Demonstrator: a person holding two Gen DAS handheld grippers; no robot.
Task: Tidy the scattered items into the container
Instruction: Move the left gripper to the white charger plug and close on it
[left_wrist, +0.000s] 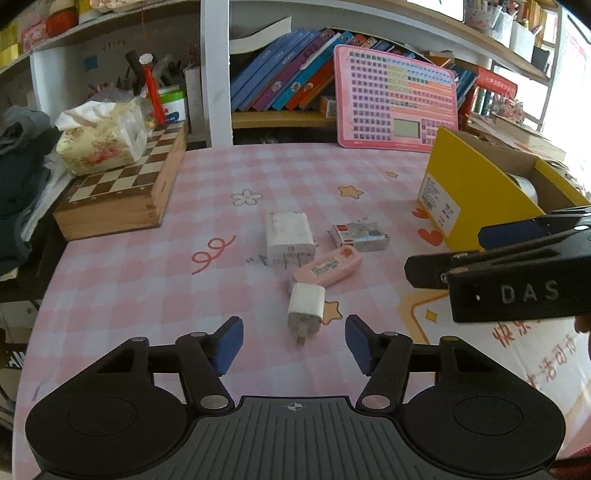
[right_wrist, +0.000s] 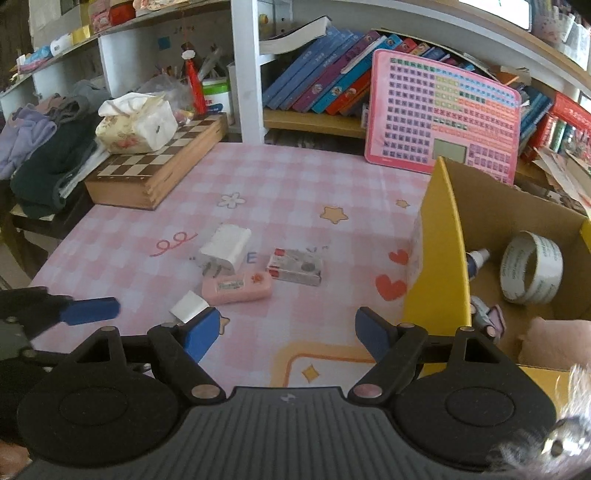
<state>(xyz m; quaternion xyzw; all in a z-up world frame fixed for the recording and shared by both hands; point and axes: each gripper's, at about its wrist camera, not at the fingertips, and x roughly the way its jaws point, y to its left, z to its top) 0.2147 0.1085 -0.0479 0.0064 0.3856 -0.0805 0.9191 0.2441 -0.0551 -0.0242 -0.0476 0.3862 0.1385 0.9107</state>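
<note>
Several small items lie on the pink checked tablecloth (left_wrist: 155, 280): a small white charger (left_wrist: 306, 310), a pink case (left_wrist: 327, 267), a larger white charger (left_wrist: 288, 240) and a small printed box (left_wrist: 360, 236). My left gripper (left_wrist: 294, 345) is open, and the small charger lies just ahead of its blue pads, untouched. My right gripper (right_wrist: 288, 334) is open with nothing between its fingers; its left finger hides part of the small charger (right_wrist: 190, 306). It hovers beside the yellow cardboard box (right_wrist: 439, 240). In the left wrist view the right gripper (left_wrist: 447, 253) shows at the right edge.
The box holds a tape roll (right_wrist: 532, 271), a small bottle (right_wrist: 476, 260) and something pink and fuzzy (right_wrist: 554, 339). A wooden chessboard case (left_wrist: 118, 192) with a tissue pack (left_wrist: 99, 140) sits at back left. A pink learning board (left_wrist: 395, 99) leans against the bookshelf.
</note>
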